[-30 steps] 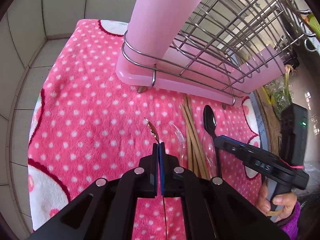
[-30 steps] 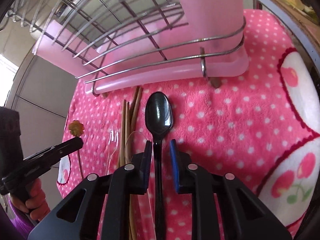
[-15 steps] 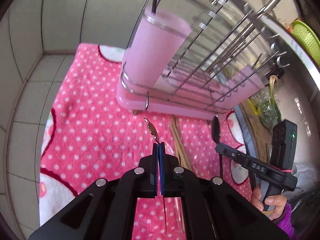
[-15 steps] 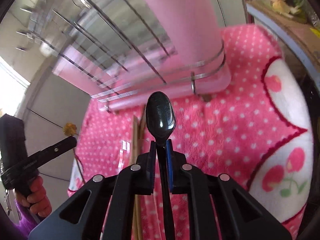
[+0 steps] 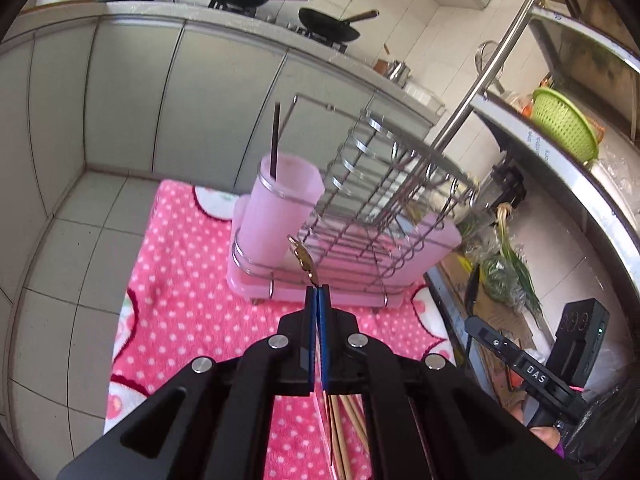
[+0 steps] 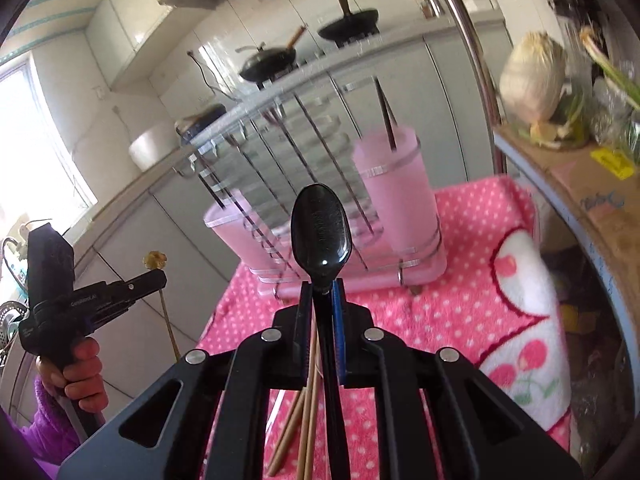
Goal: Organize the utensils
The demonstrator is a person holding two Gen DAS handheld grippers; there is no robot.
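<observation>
**Both utensils lifted off the blanket**

The right gripper [image 6: 321, 289] closed its jaws on the glossy black plastic spoon [image 6: 321, 236] and raised it clear of the pink polka-dot blanket [image 6: 472, 240]. The left gripper [image 5: 318, 289] likewise carried the thin gold flower-topped stirrer [image 5: 302, 257] upward, off that blanket.

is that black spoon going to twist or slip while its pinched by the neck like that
Possibly. The black spoon looks glossy, probably smooth plastic, so it could pivot. The right gripper holds only its narrow neck, bowl sticking up. It looks light and stiff, so a firm pinch likely suffices.

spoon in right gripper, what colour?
Glossy black spoon, clearest in the right wrist view.
</observation>
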